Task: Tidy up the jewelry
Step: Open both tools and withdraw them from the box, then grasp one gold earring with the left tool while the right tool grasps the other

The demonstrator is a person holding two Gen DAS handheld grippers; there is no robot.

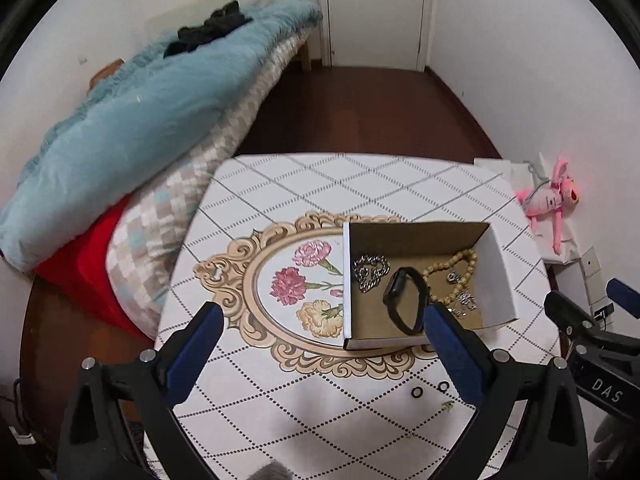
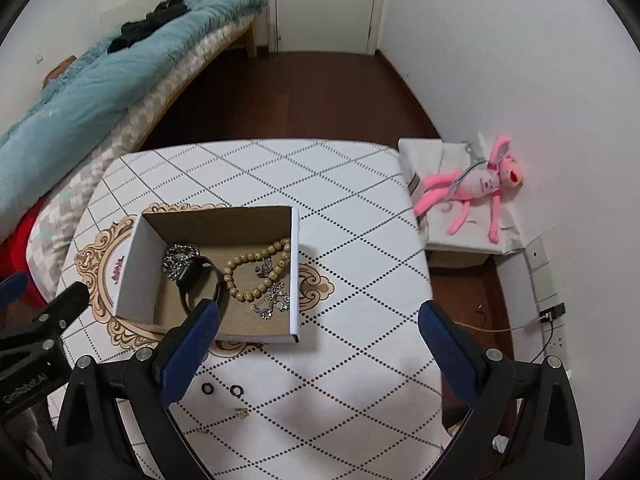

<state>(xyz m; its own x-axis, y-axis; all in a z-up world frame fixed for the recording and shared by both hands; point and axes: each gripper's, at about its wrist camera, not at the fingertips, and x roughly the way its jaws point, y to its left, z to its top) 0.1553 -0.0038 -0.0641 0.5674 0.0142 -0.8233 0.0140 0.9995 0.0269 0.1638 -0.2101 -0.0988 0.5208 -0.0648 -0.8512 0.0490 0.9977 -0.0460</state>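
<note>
Both grippers hovering wide apart and empty over the near table edge.

Left gripper spreading its blue fingers at lower centre, right gripper doing likewise; lying between them on the tablecloth, two black rings and a small gold piece. Sitting mid-frame, cardboard box holding a silver chain, black watch, bead bracelet and silver pendants. Leaving bare cloth right of the box, up to the table's right edge beside the pink toy.
</note>
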